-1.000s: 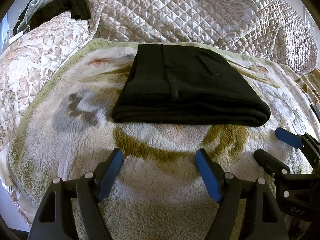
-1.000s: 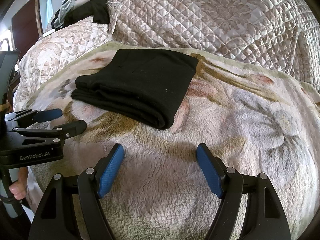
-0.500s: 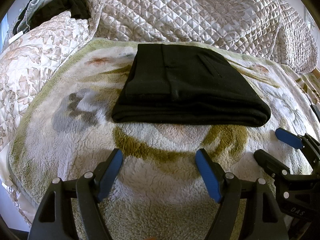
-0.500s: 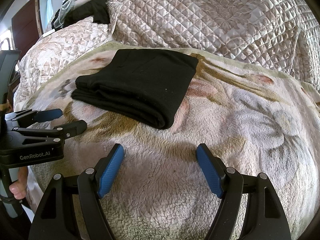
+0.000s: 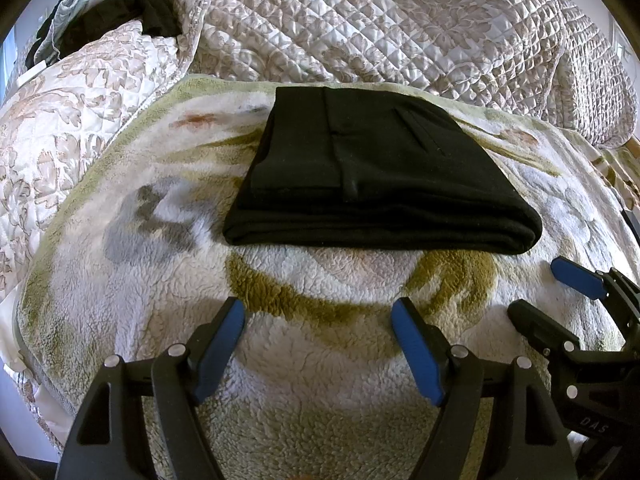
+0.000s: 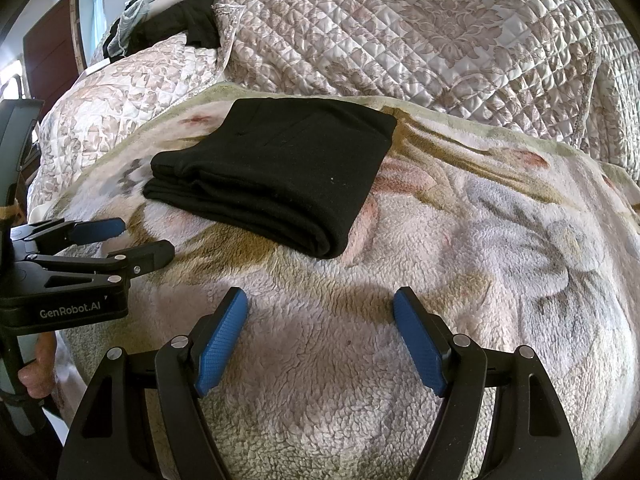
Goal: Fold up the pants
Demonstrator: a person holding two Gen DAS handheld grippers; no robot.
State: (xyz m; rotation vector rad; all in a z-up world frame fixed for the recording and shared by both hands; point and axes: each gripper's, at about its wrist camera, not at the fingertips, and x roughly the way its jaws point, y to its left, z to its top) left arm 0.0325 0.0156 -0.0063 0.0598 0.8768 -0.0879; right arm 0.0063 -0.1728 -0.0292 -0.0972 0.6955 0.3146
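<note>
The black pants (image 5: 372, 176) lie folded into a compact rectangle on the fluffy floral blanket (image 5: 320, 360); they also show in the right wrist view (image 6: 280, 176), left of centre. My left gripper (image 5: 318, 320) is open and empty, a little short of the near folded edge. My right gripper (image 6: 320, 312) is open and empty, below and right of the pants' near corner. Each gripper shows in the other's view: the right one (image 5: 548, 292) at the right edge, the left one (image 6: 132, 240) at the left edge.
A quilted beige bedspread (image 5: 380, 20) is heaped behind the blanket. Dark clothes (image 5: 120, 16) lie piled at the far left corner. A dark wooden headboard (image 6: 52, 48) stands at far left. The blanket (image 6: 500, 240) stretches right of the pants.
</note>
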